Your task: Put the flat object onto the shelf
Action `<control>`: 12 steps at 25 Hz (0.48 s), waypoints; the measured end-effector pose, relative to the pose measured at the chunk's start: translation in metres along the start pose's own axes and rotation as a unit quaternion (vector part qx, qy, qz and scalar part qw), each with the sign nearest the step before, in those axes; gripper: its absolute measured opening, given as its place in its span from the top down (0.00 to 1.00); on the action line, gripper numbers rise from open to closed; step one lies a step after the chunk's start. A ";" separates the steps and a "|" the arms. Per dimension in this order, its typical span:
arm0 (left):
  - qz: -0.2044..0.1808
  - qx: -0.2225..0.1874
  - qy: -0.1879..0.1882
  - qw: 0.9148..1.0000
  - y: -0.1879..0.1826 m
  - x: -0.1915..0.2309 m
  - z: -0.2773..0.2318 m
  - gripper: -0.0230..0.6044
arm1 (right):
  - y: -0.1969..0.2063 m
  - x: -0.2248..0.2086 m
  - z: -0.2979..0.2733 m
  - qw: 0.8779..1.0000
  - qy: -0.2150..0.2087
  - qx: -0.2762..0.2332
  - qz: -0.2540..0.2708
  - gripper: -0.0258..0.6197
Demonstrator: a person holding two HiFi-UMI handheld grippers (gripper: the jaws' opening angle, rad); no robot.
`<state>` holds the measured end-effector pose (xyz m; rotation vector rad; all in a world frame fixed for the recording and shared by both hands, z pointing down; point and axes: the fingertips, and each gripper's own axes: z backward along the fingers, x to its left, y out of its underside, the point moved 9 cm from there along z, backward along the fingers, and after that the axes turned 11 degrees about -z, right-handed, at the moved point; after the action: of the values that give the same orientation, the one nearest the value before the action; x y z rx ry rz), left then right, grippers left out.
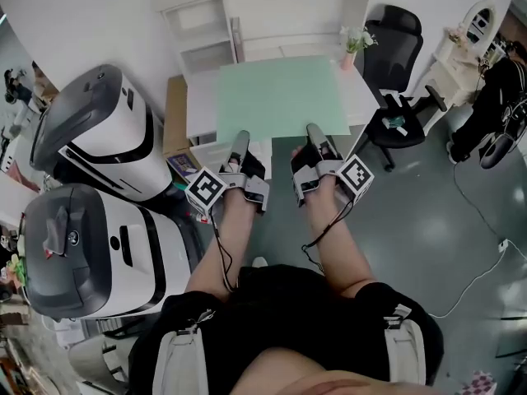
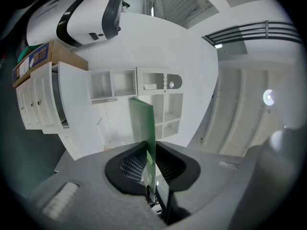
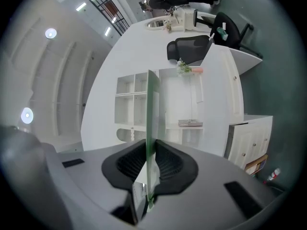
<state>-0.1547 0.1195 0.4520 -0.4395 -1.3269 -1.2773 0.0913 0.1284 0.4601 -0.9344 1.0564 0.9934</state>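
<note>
Both grippers are clamped on the near edge of the pale green flat board [image 1: 280, 97]: the left hand-held gripper [image 1: 240, 138] at its 7 o'clock corner, the right hand-held gripper [image 1: 315, 132] at 5 o'clock. They hold it roughly level above the white surface [image 1: 200, 105]. This looks like the carry step. The next move probably calls for pushing the board toward the white shelf [image 1: 206, 31] at 12 o'clock with both grips kept even. The board hides most of the surface, and which shelf opening it suits cannot be told.
</note>
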 end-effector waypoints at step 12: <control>0.018 0.024 0.004 1.000 -0.050 0.040 -0.020 0.88 | 0.028 -0.023 -0.041 1.000 0.011 -0.019 0.009 0.88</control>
<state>-0.1978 0.0699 0.4610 -0.4224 -1.3343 -1.2128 0.0501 0.0932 0.4693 -0.9704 1.0694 1.0221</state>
